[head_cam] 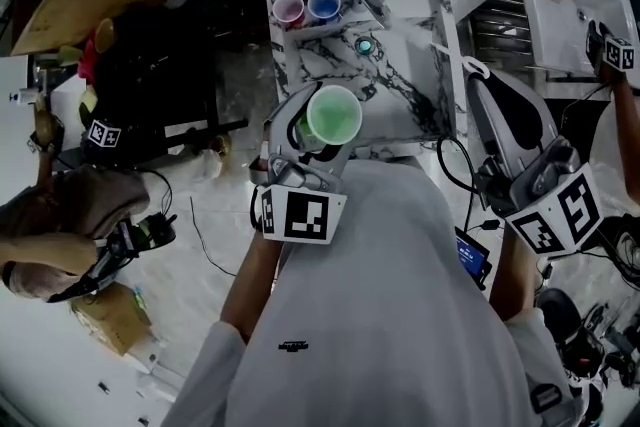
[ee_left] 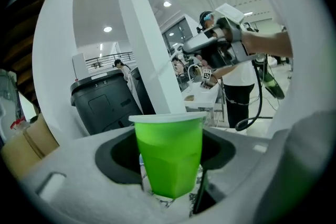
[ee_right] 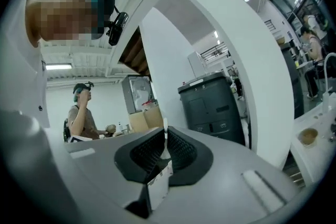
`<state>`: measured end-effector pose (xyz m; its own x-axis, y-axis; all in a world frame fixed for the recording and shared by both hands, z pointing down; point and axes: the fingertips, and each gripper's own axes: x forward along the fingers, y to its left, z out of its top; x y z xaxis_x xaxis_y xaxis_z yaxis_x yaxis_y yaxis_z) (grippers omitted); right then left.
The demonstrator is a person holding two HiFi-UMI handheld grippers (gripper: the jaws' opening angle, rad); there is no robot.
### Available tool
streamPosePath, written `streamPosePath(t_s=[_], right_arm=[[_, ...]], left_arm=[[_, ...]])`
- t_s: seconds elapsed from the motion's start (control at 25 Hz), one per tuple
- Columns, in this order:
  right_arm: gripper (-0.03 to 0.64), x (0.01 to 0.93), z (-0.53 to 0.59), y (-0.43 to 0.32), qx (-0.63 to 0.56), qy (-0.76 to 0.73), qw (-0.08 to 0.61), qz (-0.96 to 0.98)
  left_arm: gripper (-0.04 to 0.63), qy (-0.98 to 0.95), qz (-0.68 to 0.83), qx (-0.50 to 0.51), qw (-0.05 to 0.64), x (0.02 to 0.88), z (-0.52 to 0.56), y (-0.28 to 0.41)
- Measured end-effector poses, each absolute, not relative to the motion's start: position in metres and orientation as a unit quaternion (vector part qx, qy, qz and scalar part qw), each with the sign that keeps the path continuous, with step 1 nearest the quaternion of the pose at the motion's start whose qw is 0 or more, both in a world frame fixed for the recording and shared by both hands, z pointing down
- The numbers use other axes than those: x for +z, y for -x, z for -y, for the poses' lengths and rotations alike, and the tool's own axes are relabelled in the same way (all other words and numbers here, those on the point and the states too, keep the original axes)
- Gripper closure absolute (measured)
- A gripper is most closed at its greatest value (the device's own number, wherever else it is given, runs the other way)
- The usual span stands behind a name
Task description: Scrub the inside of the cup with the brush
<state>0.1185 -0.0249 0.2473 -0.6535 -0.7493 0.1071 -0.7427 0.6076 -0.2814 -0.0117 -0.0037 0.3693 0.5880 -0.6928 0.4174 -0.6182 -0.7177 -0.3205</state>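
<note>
My left gripper (head_cam: 305, 147) is clamped on the green cup (head_cam: 333, 115), one jaw on each side of its lower wall. In the left gripper view the cup (ee_left: 169, 157) stands upright between the dark pads with its pale rim on top. From the head view I look straight down into its open mouth, and it is held over the near edge of the marble-patterned table (head_cam: 405, 80). My right gripper (head_cam: 478, 85) is off to the right of that table, well apart from the cup. In the right gripper view its ribbed jaws are drawn in tight on a thin white stick, the handle of the brush (ee_right: 165, 140). I cannot make out the bristle end in any view. At the far side of the table a pink cup (head_cam: 288, 9) and a blue cup (head_cam: 323, 4) sit side by side in a white holder. A black bin (ee_left: 102, 99) stands behind the green cup in the left gripper view, and a person (ee_right: 81, 113) stands in the background of the right gripper view.
</note>
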Motion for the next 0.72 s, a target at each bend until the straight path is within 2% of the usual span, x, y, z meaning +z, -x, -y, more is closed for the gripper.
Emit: streamPosePath(t_s=[0.28,0.72], right_arm=[[0.592,0.274,0.029,-0.13,-0.142,0.478,0.015,-0.867],[0.592,0.323,0.02,-0.121,-0.141,0.518,-0.026,-0.843]], left_arm=[[0.305,0.9,-0.378,-0.213,0.047,0.35,0.01,0.015],[0.305,0.898,-0.409,-0.161,0.001,0.343,0.015,0.023]])
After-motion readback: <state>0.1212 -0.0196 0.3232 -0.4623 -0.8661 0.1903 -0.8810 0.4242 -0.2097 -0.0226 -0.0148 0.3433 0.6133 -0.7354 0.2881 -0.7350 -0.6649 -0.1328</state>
